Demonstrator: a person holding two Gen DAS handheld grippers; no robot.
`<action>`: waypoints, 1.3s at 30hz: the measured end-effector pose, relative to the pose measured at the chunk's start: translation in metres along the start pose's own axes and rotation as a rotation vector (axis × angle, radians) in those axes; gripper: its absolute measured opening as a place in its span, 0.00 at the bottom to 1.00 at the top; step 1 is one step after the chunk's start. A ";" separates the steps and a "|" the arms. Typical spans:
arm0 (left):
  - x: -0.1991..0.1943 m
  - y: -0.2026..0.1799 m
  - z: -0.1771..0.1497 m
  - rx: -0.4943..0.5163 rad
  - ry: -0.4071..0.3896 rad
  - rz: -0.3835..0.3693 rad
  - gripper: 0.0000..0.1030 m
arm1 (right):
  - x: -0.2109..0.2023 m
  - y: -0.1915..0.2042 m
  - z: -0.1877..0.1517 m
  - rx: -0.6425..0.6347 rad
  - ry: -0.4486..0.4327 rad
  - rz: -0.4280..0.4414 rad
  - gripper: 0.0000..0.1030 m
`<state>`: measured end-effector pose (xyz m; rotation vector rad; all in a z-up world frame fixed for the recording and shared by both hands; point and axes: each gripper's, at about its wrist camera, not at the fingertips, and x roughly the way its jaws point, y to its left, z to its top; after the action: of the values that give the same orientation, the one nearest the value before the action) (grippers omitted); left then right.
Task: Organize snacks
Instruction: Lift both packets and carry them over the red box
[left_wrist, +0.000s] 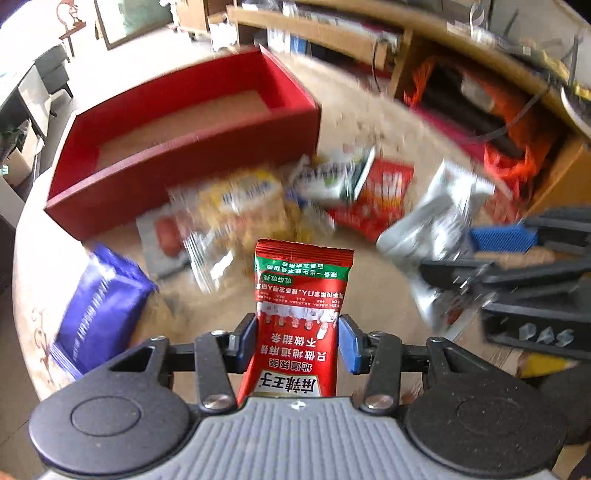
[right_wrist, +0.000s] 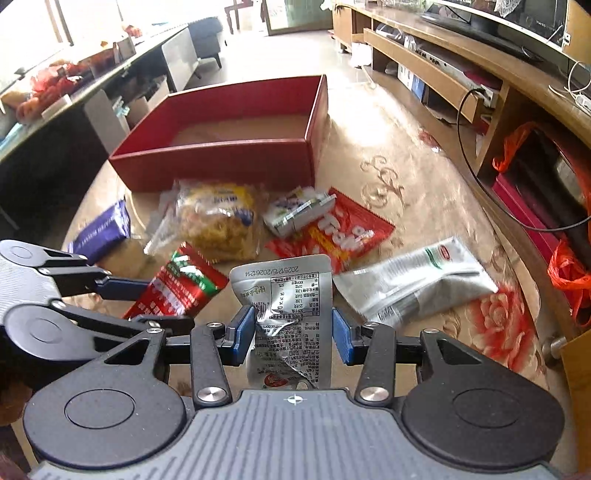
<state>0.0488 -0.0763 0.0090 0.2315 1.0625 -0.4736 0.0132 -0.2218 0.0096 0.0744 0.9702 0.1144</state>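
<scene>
**pj_tinker:** Left wrist view first, nearest stuff. The left gripper (left_wrist: 298, 341) has its fingers (left_wrist: 350, 345) pinched in on a red packet (left_wrist: 295, 325), one blue pad on each edge, packet standing up between them with the print upside down. On the right edge of that view the right gripper (left_wrist: 517, 254) comes in sideways with a silver pouch (left_wrist: 439, 218) clamped in it, though that bit is smeared.

**moss_and_wire:** Right wrist view is sharper. The same silver pouch (right_wrist: 286, 321) sits between those blue fingers (right_wrist: 341, 341), crumpled low down, label print facing the lens. Fingers closed onto it, narrow gap, only the pouch in there. The left gripper (right_wrist: 122, 302) pokes in from the left there, holding the red packet (right_wrist: 181, 286) tilted above the worktop (right_wrist: 424, 206).

**pj_tinker:** What's lying loose past them?

**moss_and_wire:** A second silver pouch (right_wrist: 413, 280) flat on the worktop just right of the held one. Behind it a big red bag (right_wrist: 332, 230) with a small white-and-green pack (right_wrist: 295, 210) resting on its left corner. Left of those a clear bag of yellow crispy snacks (right_wrist: 218, 221), and further left a purple packet (right_wrist: 101, 230) near the worktop edge.

**pj_tinker:** And the box?

**moss_and_wire:** Red box (right_wrist: 221, 158) sits farthest back, open top, brown floor showing inside, its front wall just beyond the yellow bag. I can't see any snack in it. A wooden TV stand (right_wrist: 443, 74) runs along the right behind everything.
</scene>
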 end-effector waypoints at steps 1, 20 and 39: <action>-0.004 0.002 0.003 -0.008 -0.016 -0.003 0.40 | 0.000 0.001 0.003 0.001 -0.005 0.001 0.51; -0.018 0.066 0.069 -0.171 -0.182 0.050 0.40 | 0.008 0.026 0.087 0.045 -0.155 0.022 0.51; 0.018 0.123 0.144 -0.253 -0.242 0.165 0.40 | 0.066 0.032 0.172 0.060 -0.198 0.027 0.51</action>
<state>0.2272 -0.0316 0.0561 0.0355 0.8480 -0.2089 0.1907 -0.1835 0.0559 0.1512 0.7746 0.1002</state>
